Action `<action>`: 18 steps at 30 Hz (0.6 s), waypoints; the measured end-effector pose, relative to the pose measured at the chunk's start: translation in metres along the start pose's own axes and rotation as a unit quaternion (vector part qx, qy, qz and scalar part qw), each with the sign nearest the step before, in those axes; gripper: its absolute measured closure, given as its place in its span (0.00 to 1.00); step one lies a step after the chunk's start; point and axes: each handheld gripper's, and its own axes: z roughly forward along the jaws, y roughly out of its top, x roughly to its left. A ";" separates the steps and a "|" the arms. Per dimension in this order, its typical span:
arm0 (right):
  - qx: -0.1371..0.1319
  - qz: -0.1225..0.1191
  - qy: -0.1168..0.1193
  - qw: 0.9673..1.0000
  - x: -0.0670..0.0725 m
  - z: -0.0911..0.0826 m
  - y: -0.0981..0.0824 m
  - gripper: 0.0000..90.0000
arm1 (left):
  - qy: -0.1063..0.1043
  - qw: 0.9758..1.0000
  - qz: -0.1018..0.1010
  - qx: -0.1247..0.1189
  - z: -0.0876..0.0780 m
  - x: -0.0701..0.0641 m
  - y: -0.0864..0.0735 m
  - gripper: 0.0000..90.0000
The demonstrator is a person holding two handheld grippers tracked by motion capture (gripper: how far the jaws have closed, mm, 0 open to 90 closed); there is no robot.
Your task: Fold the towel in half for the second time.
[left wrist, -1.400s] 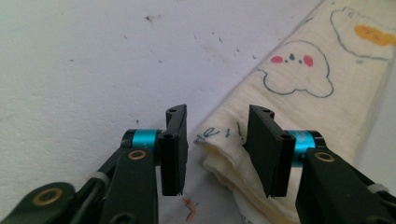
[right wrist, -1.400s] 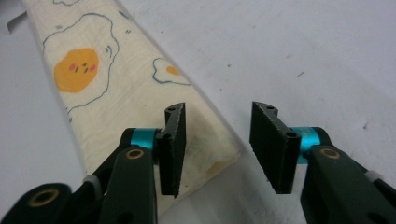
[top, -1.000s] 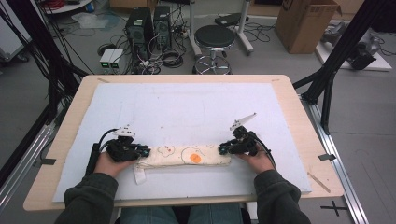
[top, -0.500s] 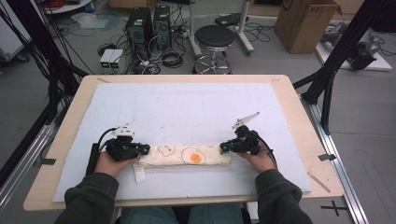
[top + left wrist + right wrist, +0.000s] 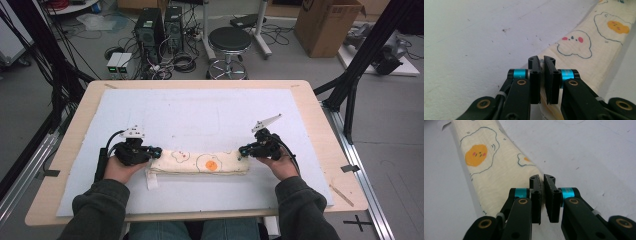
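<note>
Cloth — one, cream, folded into a long narrow strip printed with fried eggs — lies across the near part of the white mat on the table. We count two grippers: left gripper pinches its left end, right gripper its right end, jaws nearly closed on the fabric. A small white tag sticks out by the left end.
</note>
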 end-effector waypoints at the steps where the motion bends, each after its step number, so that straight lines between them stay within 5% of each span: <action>1: 0.000 0.000 -0.004 1.000 -0.001 0.000 0.001 0.94 | 0.002 1.000 -0.003 -0.002 0.001 0.000 0.000 0.93; 18: -0.003 0.012 -0.029 1.000 -0.029 0.000 0.015 0.94 | 0.027 0.999 -0.025 -0.016 0.018 0.019 0.017 0.93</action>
